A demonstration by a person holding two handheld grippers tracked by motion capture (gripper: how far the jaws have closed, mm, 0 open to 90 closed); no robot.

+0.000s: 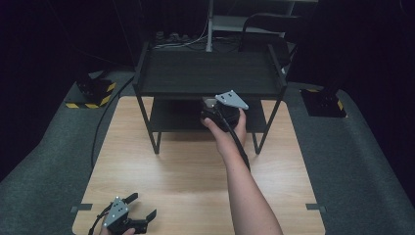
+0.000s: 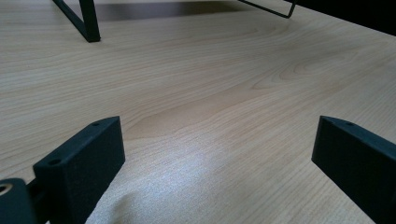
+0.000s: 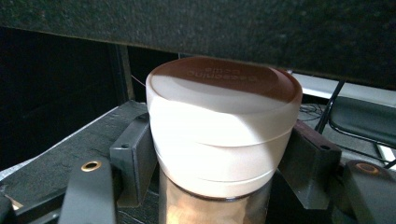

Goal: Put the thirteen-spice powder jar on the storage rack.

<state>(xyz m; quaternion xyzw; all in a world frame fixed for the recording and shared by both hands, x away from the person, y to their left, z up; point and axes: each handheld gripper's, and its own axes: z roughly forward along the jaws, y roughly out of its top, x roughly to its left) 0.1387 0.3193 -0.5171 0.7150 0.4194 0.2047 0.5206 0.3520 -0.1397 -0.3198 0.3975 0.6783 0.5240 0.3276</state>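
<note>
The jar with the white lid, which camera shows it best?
The right gripper view: the jar sits up close, its white lid pinched between the black fingers. In the high view a hand and gripper hide it under the shelf. The left gripper view looks at table.

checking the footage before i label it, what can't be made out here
- Jar bottom: right gripper view, cut off by the lower edge, flanked by the right tool.
- Lid lettering: same view, shadowed, too blurred to read.
- Jar in the high view: hidden by the hand.
- Left tool: partly cut off by the bottom edge.
</note>
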